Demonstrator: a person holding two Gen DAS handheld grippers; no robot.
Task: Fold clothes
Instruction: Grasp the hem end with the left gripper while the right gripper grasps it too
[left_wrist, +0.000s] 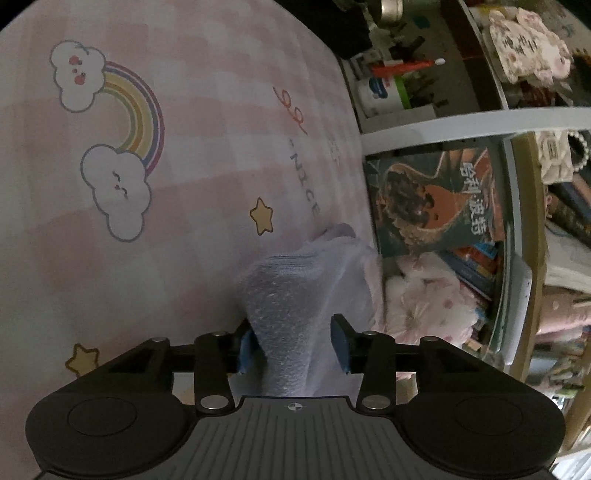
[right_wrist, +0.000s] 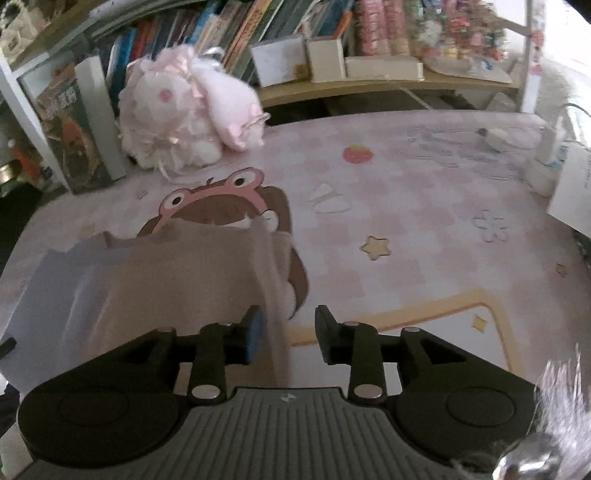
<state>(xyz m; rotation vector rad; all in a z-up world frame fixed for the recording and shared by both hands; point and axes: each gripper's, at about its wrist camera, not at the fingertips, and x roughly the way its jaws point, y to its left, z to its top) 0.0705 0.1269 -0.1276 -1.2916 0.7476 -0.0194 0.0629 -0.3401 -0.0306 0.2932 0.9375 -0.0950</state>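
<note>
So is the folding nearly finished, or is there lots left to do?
Not finished yet. Done: little that shows; the cloth lies partly spread on the pink mat, not in a neat stack. In hand: both grippers are open with cloth between the fingers, the left gripper around a bunched part, the right gripper at an edge. Left: gripping, folding over and smoothing flat.

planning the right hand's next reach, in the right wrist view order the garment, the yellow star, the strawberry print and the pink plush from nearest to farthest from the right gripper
From the right gripper:
1. Garment, between the fingers and spreading left.
2. Yellow star, ahead, slightly right.
3. Strawberry print, farther ahead.
4. Pink plush, far left, by the books.
</note>
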